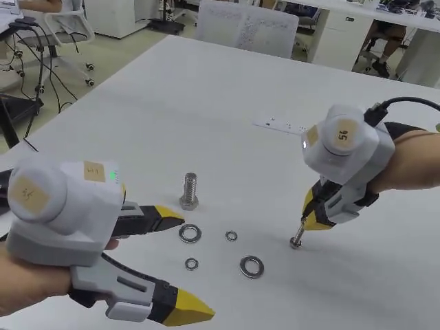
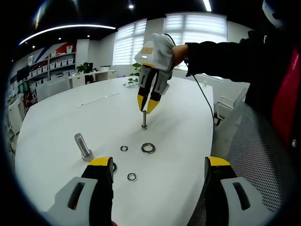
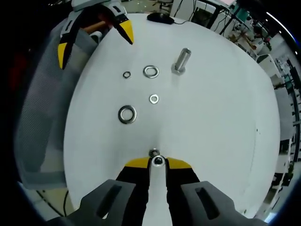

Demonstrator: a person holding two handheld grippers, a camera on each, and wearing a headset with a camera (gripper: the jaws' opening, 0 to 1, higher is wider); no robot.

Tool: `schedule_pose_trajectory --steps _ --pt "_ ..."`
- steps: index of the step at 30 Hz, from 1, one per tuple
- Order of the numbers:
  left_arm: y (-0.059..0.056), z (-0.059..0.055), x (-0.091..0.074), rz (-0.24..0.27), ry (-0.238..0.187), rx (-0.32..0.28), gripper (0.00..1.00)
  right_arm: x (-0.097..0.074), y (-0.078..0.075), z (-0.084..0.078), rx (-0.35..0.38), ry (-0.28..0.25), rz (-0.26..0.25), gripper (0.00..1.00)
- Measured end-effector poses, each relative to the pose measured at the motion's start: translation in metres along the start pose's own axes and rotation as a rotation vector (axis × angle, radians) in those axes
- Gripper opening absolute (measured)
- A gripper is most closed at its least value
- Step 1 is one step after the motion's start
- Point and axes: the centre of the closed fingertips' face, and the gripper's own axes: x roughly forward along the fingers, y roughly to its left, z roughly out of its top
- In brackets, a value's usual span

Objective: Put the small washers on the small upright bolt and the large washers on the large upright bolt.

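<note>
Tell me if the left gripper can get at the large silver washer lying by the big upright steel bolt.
Probably yes. The open left gripper has a yellow tip right beside that large silver washer, with only bare white table between. The right gripper is away, shut on the small bolt.

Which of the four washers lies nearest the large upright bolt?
The large washer just in front of the large bolt; the other large washer and the two small washers lie farther out.
</note>
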Motion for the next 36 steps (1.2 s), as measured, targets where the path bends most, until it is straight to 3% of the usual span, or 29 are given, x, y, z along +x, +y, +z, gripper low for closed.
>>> schedule_pose_trajectory --steps 36 --pt "0.003 0.000 -0.001 0.009 0.000 -0.007 0.79 0.040 0.004 -0.009 0.017 0.035 0.051 0.13"
